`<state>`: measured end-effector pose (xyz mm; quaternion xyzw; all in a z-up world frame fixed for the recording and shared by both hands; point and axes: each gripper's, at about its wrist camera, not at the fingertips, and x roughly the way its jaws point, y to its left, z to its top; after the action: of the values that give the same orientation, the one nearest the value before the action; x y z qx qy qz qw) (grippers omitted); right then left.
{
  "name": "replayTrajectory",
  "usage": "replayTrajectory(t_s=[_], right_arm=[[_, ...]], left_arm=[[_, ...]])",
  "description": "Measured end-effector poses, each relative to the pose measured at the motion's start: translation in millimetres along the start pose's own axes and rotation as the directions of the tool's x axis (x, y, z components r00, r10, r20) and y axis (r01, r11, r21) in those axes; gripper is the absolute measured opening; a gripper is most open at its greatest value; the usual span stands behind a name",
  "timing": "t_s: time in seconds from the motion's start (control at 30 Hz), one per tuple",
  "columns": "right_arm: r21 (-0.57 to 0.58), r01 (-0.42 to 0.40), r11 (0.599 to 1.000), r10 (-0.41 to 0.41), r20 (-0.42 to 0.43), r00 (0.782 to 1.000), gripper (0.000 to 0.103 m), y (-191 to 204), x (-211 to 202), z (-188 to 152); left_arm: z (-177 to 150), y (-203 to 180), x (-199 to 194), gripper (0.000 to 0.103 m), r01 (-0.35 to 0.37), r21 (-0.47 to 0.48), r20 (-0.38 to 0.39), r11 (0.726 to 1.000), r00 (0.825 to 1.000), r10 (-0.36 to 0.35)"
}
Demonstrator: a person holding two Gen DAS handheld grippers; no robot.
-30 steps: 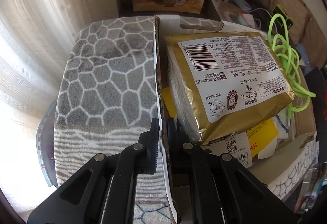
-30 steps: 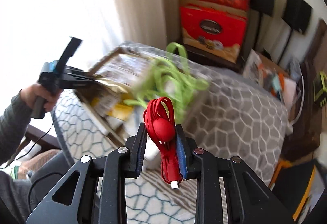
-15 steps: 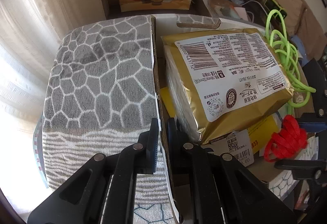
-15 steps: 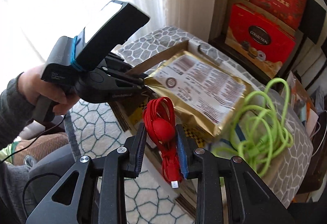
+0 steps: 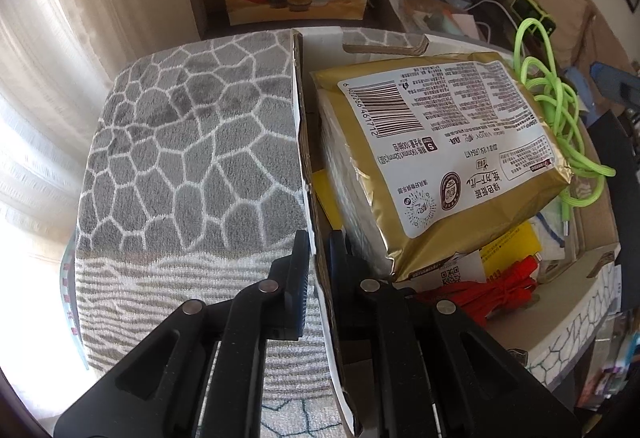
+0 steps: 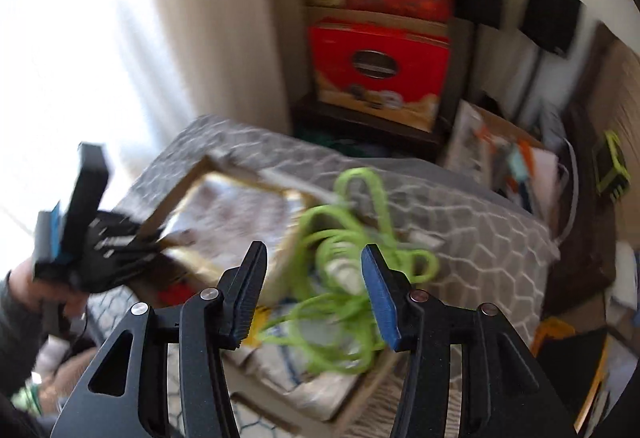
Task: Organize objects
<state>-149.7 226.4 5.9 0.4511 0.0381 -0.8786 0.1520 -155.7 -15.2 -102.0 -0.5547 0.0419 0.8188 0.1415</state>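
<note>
Red cable (image 5: 496, 288) in box (image 5: 306, 166), seemingly loose

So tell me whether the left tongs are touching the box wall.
Touching: the left wrist view shows the left tongs clamped on the cardboard box wall, one finger on each side.

The shiny, crinkled gold foil packet (image 5: 432, 166) carried a smooth white printed paper label, and it lay in the matt brown corrugated cardboard box (image 5: 304, 142). Under the box, the grey cloth cover with white cell pattern (image 5: 192, 142) looked soft and fuzzy. The bright green braided cord (image 5: 560, 118) and the red braided cable (image 5: 496, 288) looked woven and matt.
</note>
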Motion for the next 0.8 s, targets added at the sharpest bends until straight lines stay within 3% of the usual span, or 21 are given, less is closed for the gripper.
replayTrajectory(t_s=[0.1,0.2,0.33,0.37,0.43,0.47,0.8], right_arm=[[0.117,0.036,0.992,-0.038,0.013,0.999,0.043,-22,11,12],[0.178,0.053,0.983,-0.060,0.036,0.998,0.043,-30,21,21],[0.229,0.014,0.973,-0.022,0.035,0.999,0.042,-33,37,28],[0.237,0.002,0.971,-0.009,0.029,1.000,0.041,-33,43,29],[0.220,-0.009,0.975,0.006,0.012,1.000,0.024,-28,50,29],[0.204,-0.007,0.979,0.007,0.000,1.000,0.021,-25,52,28],[0.194,-0.065,0.979,0.092,-0.134,0.987,0.011,-15,72,-5]], left_arm=[[0,1,0,0.009,0.000,0.002,-0.003,1.000,1.000,0.000],[0,1,0,0.009,0.002,0.001,-0.003,1.000,1.000,-0.002],[0,1,0,0.009,0.003,0.001,-0.003,1.000,1.000,-0.003],[0,1,0,0.009,0.003,0.000,-0.002,1.000,1.000,-0.003],[0,1,0,0.009,0.008,-0.002,-0.001,1.000,1.000,-0.008],[-1,1,0,0.009,0.012,-0.004,0.000,1.000,1.000,-0.012],[-2,0,-1,0.009,0.016,-0.013,0.002,1.000,1.000,-0.016]])
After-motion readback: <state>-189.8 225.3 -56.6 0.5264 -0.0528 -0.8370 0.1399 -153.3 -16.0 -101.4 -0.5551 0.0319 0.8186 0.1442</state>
